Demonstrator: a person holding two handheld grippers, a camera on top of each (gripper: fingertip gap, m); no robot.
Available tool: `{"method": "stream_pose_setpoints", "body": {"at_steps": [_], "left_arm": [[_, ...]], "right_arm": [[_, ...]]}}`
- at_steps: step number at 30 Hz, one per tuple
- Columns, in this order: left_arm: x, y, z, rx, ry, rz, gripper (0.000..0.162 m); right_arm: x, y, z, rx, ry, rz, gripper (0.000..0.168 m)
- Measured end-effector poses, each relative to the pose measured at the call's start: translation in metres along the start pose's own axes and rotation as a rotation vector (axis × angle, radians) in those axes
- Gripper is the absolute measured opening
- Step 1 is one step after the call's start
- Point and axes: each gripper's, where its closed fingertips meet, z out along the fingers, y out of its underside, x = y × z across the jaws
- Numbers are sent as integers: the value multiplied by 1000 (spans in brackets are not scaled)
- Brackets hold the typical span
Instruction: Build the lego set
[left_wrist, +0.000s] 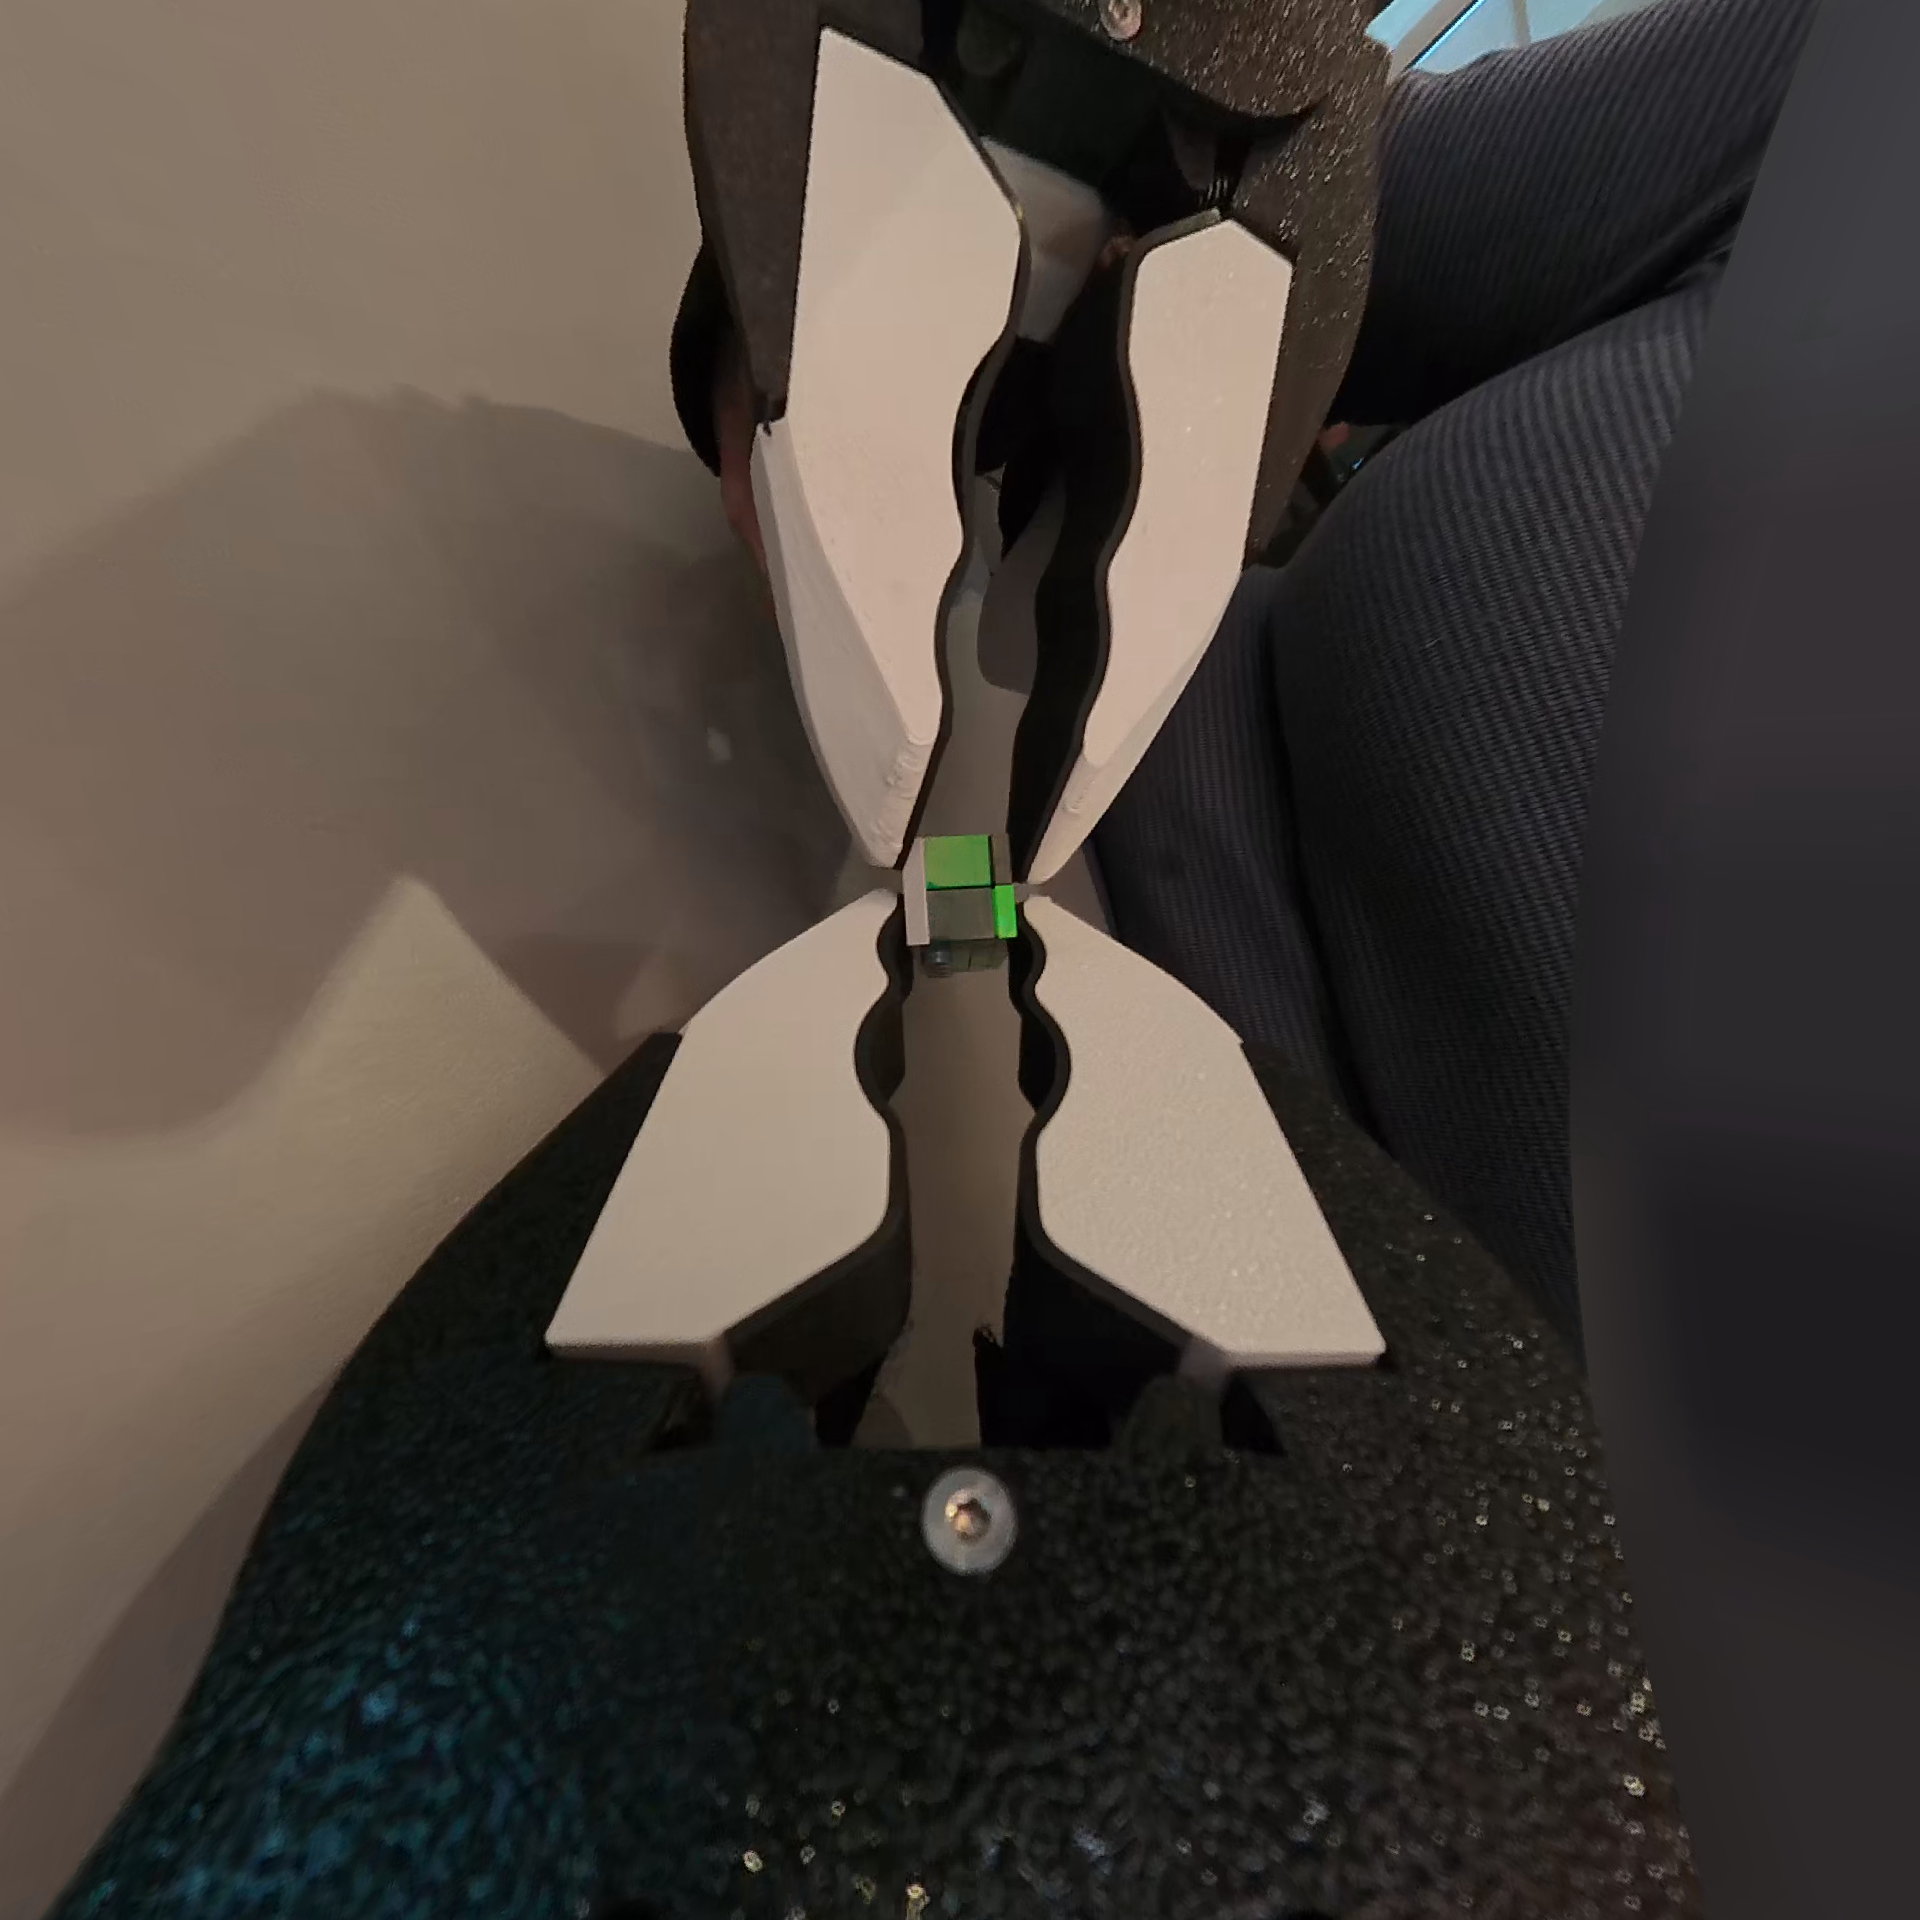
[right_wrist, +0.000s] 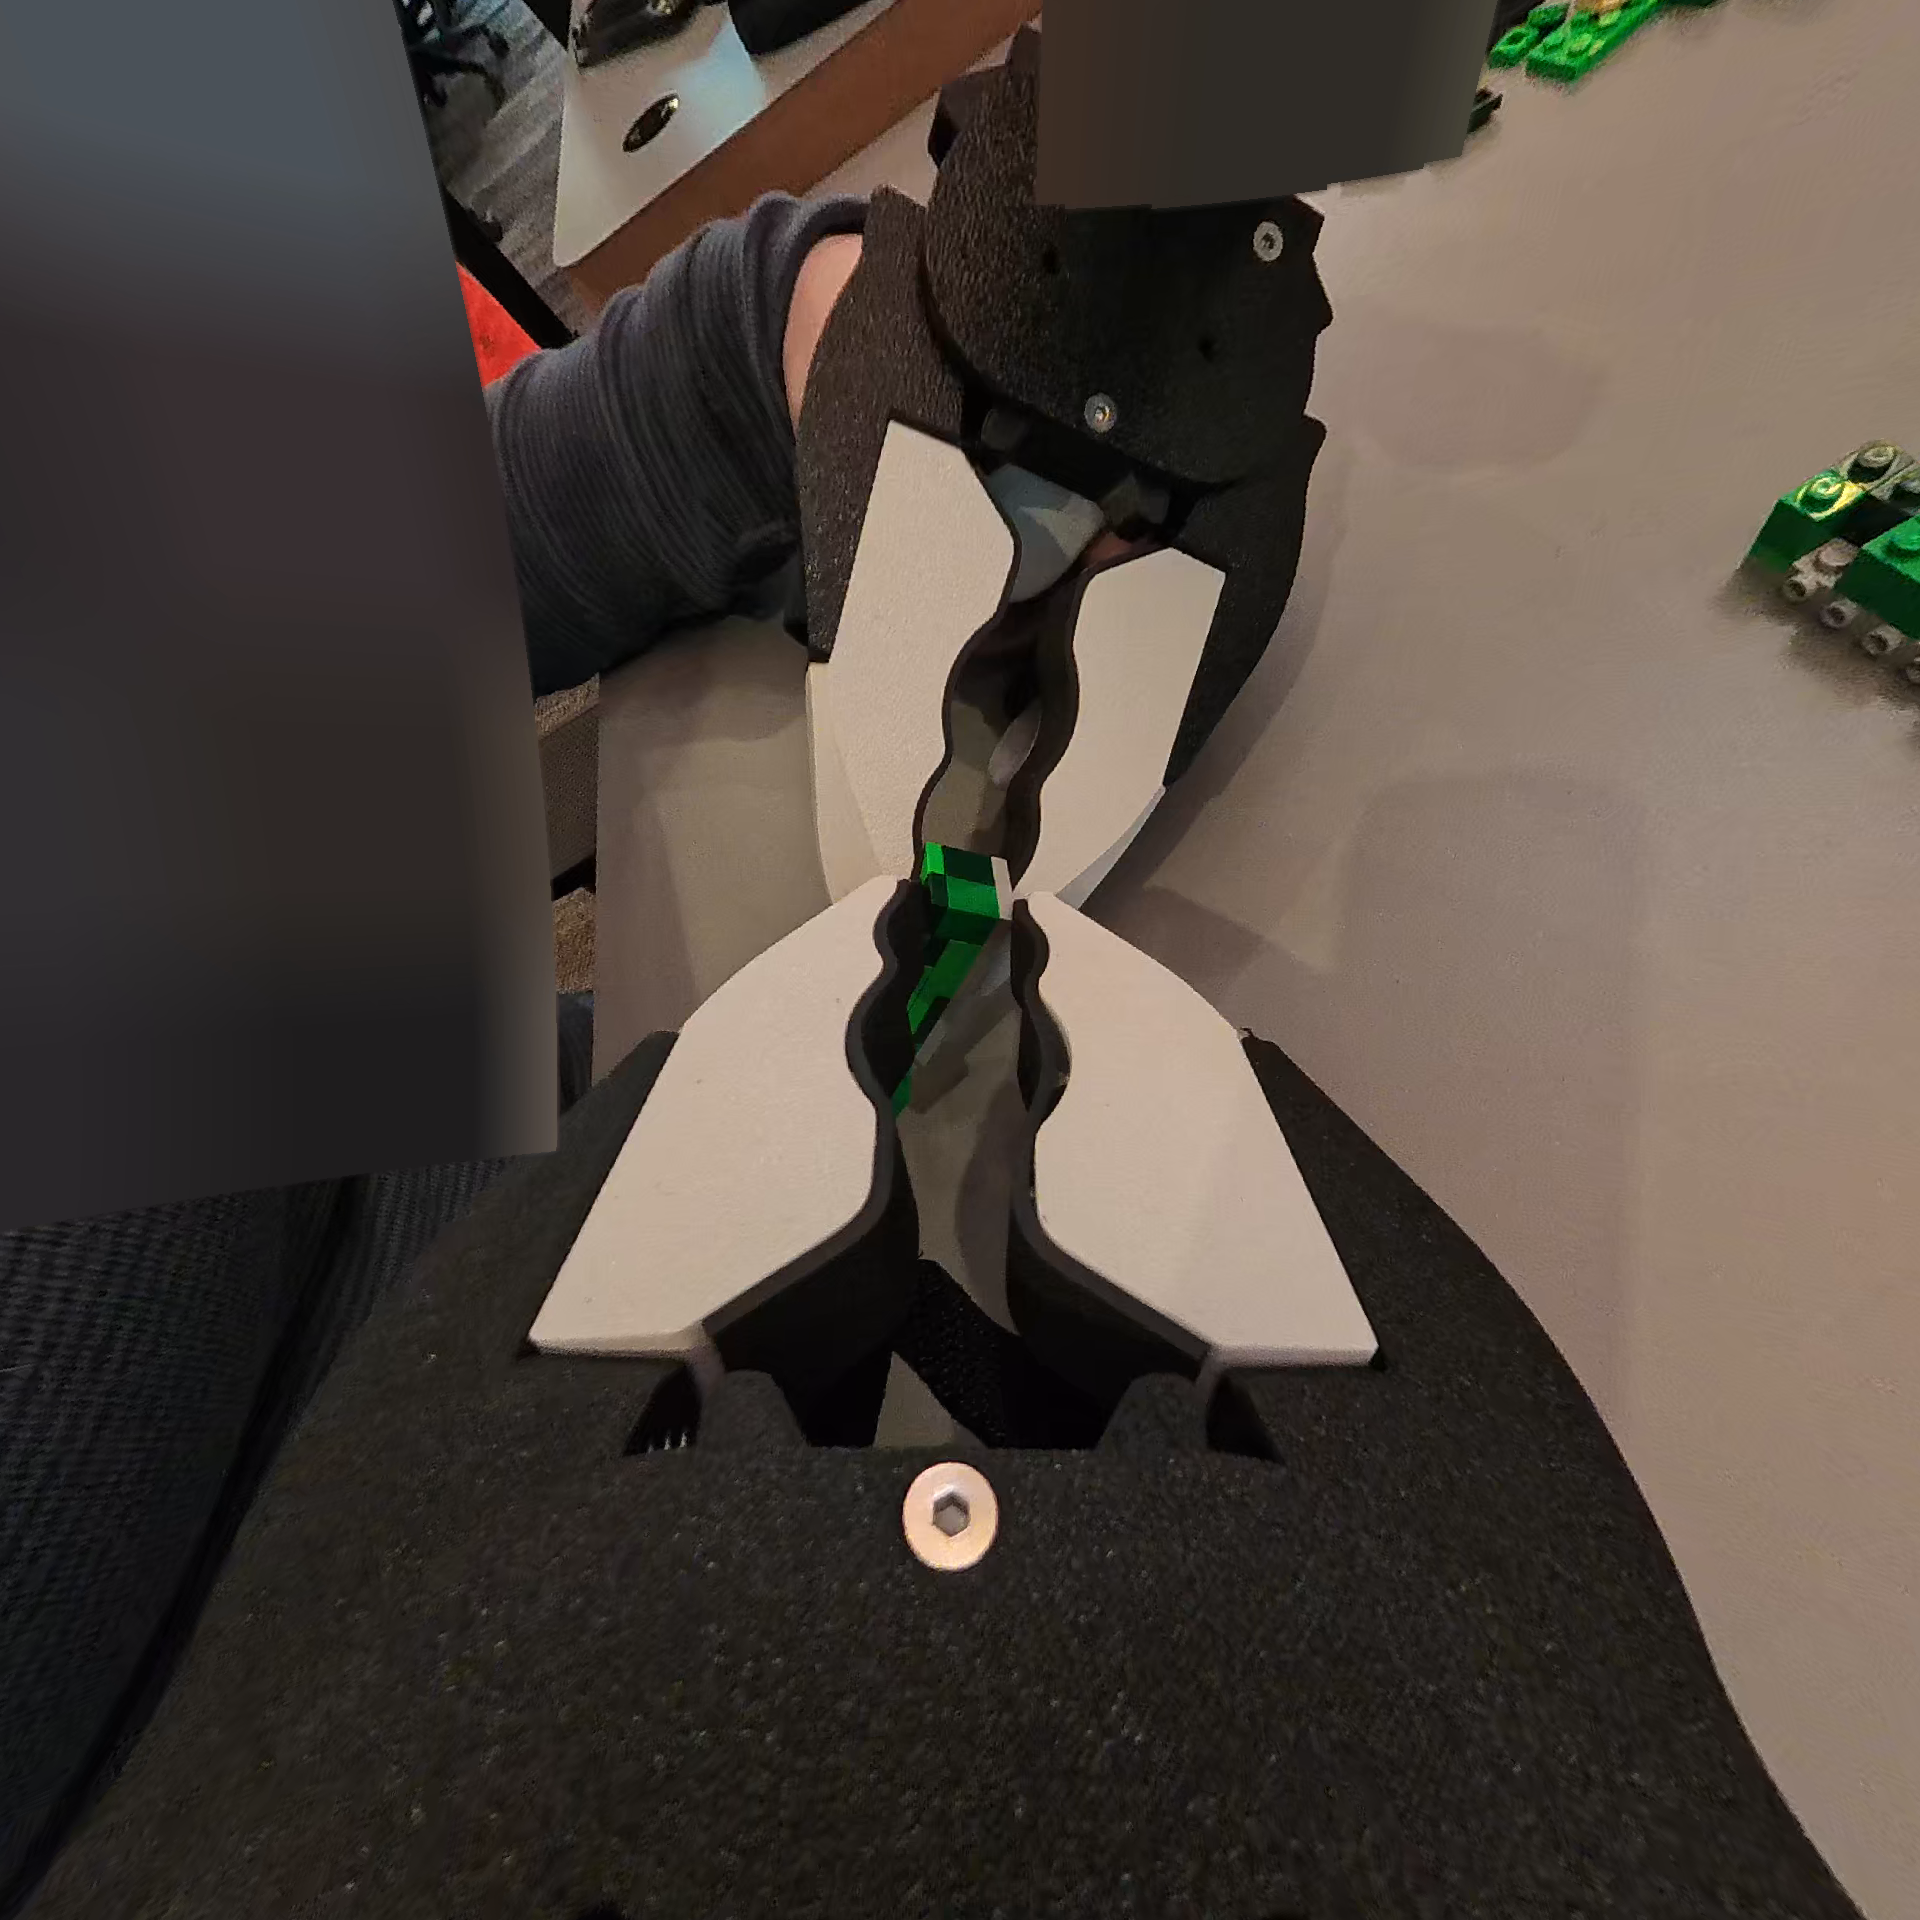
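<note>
A small green and grey lego assembly (left_wrist: 958, 909) is held tip to tip between both grippers above the beige table (right_wrist: 1507, 935). My left gripper (left_wrist: 961, 925) is shut on its near end. The right gripper (left_wrist: 966, 854) comes from the top of the left wrist view and is shut on the far end. In the right wrist view the green assembly (right_wrist: 961, 881) runs back between my right gripper's fingers (right_wrist: 961, 906). The left gripper (right_wrist: 971, 864) meets it from above. Most of the assembly is hidden by the white fingers.
Loose green and grey lego pieces (right_wrist: 1849, 551) lie on the table at the right, with more (right_wrist: 1558, 42) at the far top right. A person's dark sleeve (right_wrist: 644, 468) rests by the table edge. Dark fabric (left_wrist: 1455, 727) fills the right of the left wrist view. My two grippers' fingertips are within a few centimetres of each other.
</note>
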Motion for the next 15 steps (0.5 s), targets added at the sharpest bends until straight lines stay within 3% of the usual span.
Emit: {"method": "stream_pose_setpoints", "body": {"at_steps": [7,15], "left_arm": [[1,-7,-1,34,-22,62,17],[3,-14,2,-2,-179,368,17]], "right_arm": [[1,-6,-4,65,14,12,16],[-8,-9,-11,63,41,-62,16]]}}
